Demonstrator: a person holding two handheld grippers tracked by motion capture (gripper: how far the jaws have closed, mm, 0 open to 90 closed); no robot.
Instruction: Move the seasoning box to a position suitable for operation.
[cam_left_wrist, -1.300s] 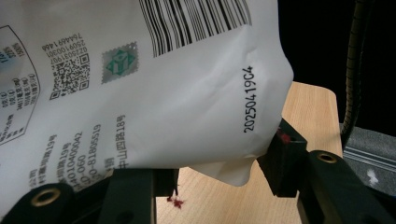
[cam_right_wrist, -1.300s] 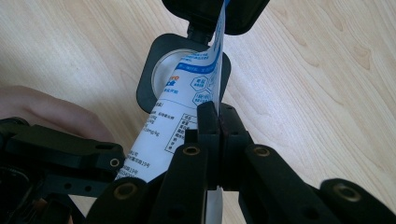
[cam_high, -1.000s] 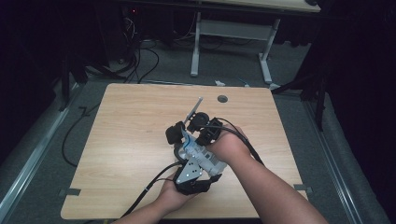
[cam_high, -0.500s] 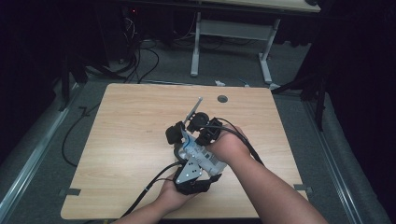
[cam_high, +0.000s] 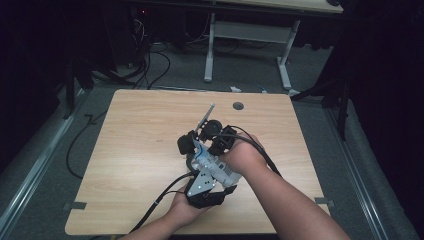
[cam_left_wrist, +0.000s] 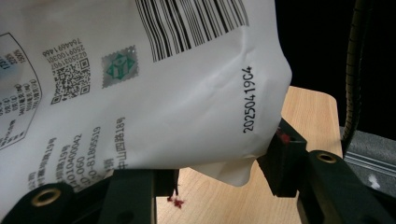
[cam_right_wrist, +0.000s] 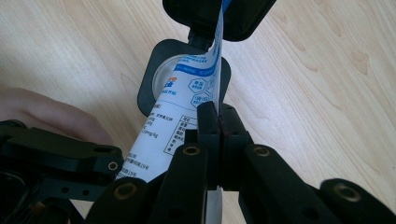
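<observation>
Overhead, the high view takes in the whole wooden table (cam_high: 140, 135), pale laminate with rounded corners, and both hands meeting near its middle. The left gripper (cam_high: 192, 150) and the right gripper (cam_high: 220, 142) sit pressed close together there, black cables trailing toward the near edge, with a white and blue pouch (cam_high: 202, 156) wedged between them; its print cannot be read from up here.

Closer in, the left gripper view shows what that one cannot: the pouch (cam_left_wrist: 154, 84) is smooth, slightly creased white plastic film bearing a barcode, a small green seal, a square code and a printed date string. Its bulging body sits between the two black jaws, which stand partly apart and clasp it at both sides.

Finally, the right gripper view looks along the right gripper (cam_right_wrist: 218, 116), whose jaws are pinched tight on the pouch's (cam_right_wrist: 187, 102) thin flat edge, seen edge-on as a blue-white strip. Beyond, the left gripper's black pads (cam_right_wrist: 154, 74) bracket the rounded body above the wood grain.
</observation>
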